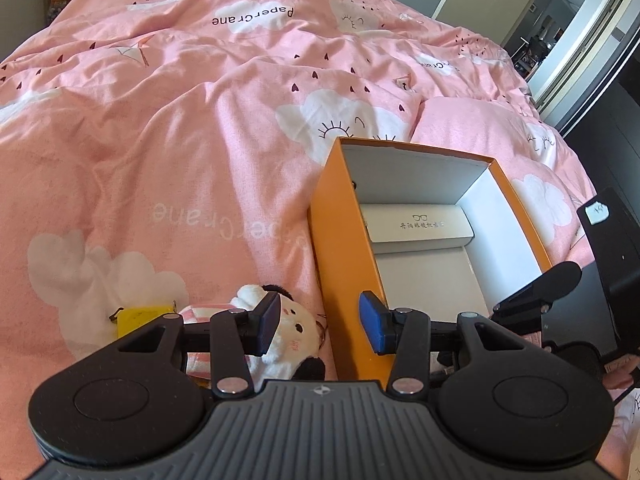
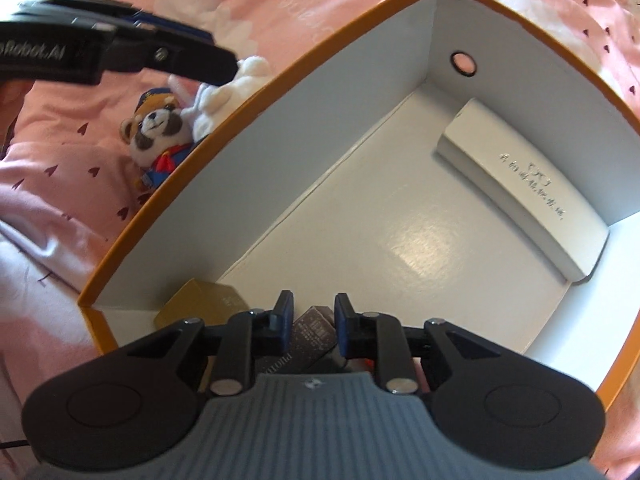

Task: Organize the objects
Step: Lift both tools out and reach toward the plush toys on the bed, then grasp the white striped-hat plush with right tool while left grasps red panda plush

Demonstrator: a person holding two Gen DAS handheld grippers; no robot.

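Matt orange cardboard box [image 2: 132,236], glossy white inside; soft cotton quilt [image 1: 160,140]; fuzzy plush toy [image 2: 160,132].

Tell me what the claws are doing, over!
Left claw open, straddling box wall. Right claw inside box, around a small dark carton. Plush toy outside.

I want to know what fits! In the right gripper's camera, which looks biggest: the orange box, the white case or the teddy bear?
1. orange box, biggest by far.
2. white case, inside it.
3. teddy bear, looks smallest, though it's partly hidden behind the box wall.
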